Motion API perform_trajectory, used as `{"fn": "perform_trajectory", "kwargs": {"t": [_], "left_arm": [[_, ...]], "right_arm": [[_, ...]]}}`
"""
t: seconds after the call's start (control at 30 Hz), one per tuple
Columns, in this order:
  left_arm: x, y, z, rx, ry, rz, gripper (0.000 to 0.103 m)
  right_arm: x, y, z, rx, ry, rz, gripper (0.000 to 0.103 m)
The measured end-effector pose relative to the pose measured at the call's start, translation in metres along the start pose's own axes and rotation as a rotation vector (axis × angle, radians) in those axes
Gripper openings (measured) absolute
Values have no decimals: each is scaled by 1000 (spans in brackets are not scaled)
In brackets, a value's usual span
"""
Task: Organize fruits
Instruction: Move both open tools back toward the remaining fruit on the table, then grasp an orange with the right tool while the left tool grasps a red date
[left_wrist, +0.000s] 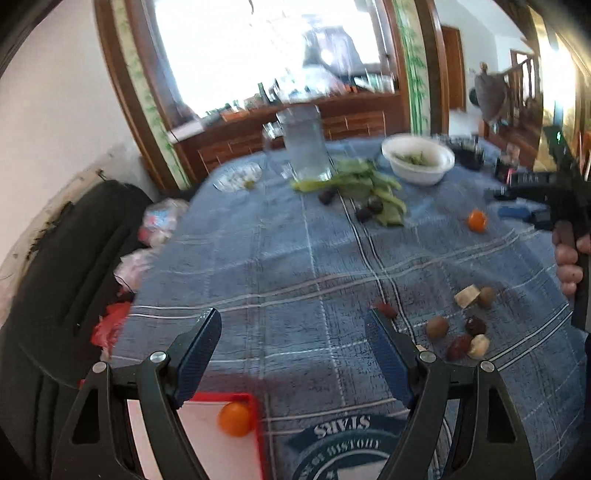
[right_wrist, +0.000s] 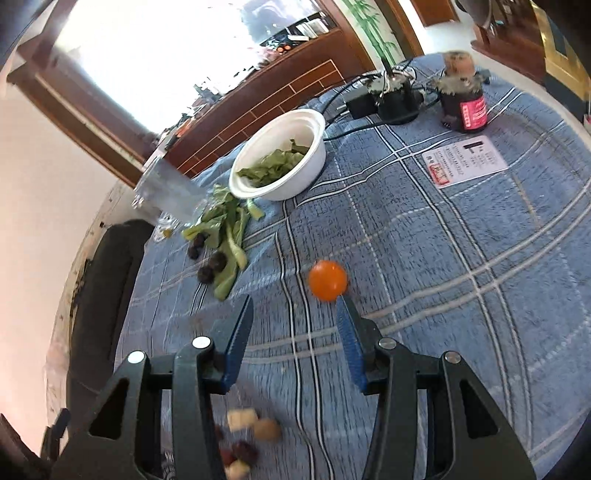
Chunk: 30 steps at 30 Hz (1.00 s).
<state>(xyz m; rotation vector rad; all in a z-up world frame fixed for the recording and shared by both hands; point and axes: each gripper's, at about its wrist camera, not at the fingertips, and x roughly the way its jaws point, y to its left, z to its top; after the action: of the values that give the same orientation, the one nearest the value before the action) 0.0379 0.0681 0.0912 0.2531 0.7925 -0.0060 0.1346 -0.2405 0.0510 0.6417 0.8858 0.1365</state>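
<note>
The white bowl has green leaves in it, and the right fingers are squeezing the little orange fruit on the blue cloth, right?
Not quite. In the right wrist view the right gripper is open and empty; the orange fruit lies loose on the blue cloth just past its fingers. The white bowl does hold green leaves.

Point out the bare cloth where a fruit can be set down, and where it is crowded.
Free: the wide checked cloth between the leafy greens and the left gripper; also right of the orange fruit, below the paper card. Crowded: the small fruit cluster and around the white bowl.
</note>
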Motion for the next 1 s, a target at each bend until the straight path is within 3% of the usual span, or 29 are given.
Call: {"fn": "perform_trajectory", "kwargs": {"t": [0.17, 0.43, 0.5, 0.6, 0.8, 0.93, 1.0], "left_arm": [[25, -1, -1, -25, 58, -48, 80], [50, -13, 9, -26, 101, -59, 79], [55, -19, 12, -30, 104, -67, 80], [66, -34, 15, -4, 127, -73, 80], [93, -43, 13, -67, 203, -92, 79], [96, -48, 5, -79, 236, -160, 68], [94, -56, 3, -42, 240, -158, 57]], "right_arm": [[18, -6, 11, 13, -48, -34, 48], [52, -13, 6, -51, -31, -89, 47], [53, -9, 5, -79, -28, -114, 37], [56, -4, 1, -117, -31, -145, 32], [54, -10, 0, -45, 16, -52, 31], [45, -6, 1, -38, 3, -26, 31], [38, -6, 2, -35, -8, -14, 31]]}}
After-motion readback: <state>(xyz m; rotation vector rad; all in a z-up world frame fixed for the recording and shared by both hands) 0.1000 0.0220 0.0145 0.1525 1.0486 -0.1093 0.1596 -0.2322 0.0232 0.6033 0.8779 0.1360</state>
